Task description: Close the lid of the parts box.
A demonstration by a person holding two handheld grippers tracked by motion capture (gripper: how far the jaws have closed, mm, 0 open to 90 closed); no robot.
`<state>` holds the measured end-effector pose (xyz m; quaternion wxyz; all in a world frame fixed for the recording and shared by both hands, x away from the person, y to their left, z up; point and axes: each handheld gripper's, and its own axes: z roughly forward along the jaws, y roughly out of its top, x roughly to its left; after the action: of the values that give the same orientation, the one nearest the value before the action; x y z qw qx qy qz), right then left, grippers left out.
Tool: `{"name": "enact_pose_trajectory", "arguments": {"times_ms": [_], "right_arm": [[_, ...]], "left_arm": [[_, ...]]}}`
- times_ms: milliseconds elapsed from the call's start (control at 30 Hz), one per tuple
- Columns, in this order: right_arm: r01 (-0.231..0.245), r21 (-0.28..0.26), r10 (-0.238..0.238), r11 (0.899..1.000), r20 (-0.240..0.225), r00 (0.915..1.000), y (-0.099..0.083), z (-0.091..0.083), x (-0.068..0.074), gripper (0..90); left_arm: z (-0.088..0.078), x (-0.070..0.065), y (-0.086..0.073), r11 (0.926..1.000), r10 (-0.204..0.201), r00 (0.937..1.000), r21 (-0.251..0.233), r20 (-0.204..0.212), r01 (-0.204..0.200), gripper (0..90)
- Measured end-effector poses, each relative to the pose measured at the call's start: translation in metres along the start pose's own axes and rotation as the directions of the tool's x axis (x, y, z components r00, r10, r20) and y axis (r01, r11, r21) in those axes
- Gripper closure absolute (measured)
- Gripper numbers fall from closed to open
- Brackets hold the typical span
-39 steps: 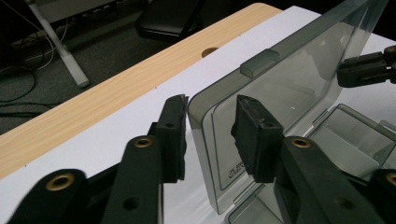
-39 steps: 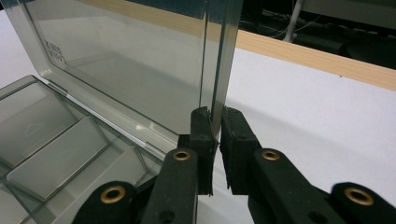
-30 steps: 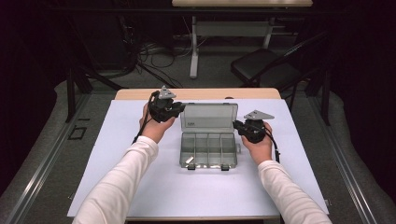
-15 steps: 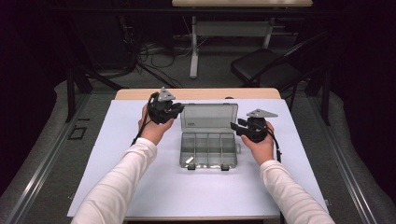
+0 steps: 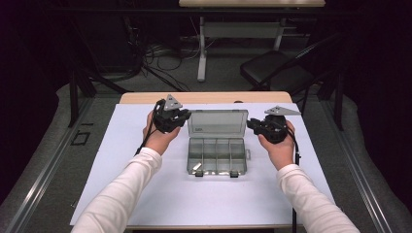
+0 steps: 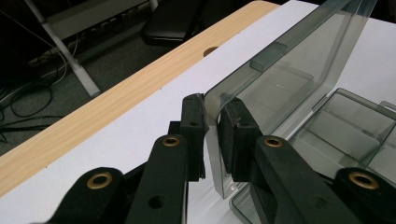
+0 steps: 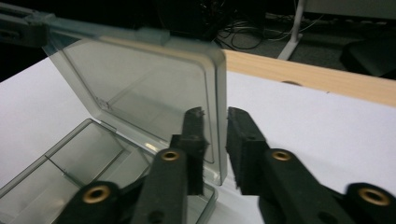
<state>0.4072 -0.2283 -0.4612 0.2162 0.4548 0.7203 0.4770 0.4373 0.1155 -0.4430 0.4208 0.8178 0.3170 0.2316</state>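
Note:
A clear grey compartment box (image 5: 216, 155) lies open in the middle of the white mat, its lid (image 5: 217, 124) standing up at the far side. My left gripper (image 5: 183, 118) is shut on the lid's left edge; in the left gripper view both pads (image 6: 233, 135) press on the lid (image 6: 289, 79). My right gripper (image 5: 251, 125) is at the lid's right edge. Its jaws have just been closing, and in the right gripper view the gripper (image 7: 215, 116) has the lid (image 7: 140, 88) pinched between the pads. A small pale piece (image 5: 197, 166) lies in the front-left compartment.
The white mat (image 5: 145, 194) covers the table, with a bare wooden strip (image 5: 145, 98) along the far edge. Beyond it stand a dark chair (image 5: 274, 73) and a desk leg (image 5: 201, 53), with cables on the floor.
The right gripper has risen a little along the lid's right edge. The left gripper and the box have stayed put.

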Motion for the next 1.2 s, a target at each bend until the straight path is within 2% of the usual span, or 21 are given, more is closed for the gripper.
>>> {"name": "enact_pose_trajectory", "arguments": {"times_ms": [100, 300, 467, 933, 1200], "right_arm": [[0.003, -0.008, -0.003, 1.0, 0.005, 1.0, 0.011, -0.007, 0.001, 89.9], [0.002, -0.012, -0.002, 1.0, 0.019, 0.9998, 0.031, -0.014, 0.003, 90.0], [-0.02, -0.018, 0.02, 1.0, 0.021, 0.9996, 0.04, -0.01, 0.002, 90.0], [-0.039, 0.017, 0.039, 0.999, 0.023, 0.999, 0.047, 0.019, 0.011, 90.0], [-0.042, 0.027, 0.041, 0.999, 0.01, 0.9991, 0.043, 0.023, 0.014, 90.0]], "left_arm": [[-0.001, -0.001, -0.001, 1.0, -0.001, 1.0, -0.005, -0.001, 0.001, 80.0], [-0.003, -0.004, -0.003, 0.9998, 0.015, 0.9998, -0.009, -0.009, -0.015, 80.2], [-0.004, -0.005, -0.005, 0.9996, 0.025, 0.9996, -0.016, -0.013, -0.025, 80.2], [-0.008, -0.009, -0.01, 0.999, 0.033, 0.9994, -0.029, -0.01, -0.034, 80.2], [-0.011, -0.011, -0.013, 0.9982, 0.055, 0.9985, -0.025, -0.007, -0.055, 79.5]]}}
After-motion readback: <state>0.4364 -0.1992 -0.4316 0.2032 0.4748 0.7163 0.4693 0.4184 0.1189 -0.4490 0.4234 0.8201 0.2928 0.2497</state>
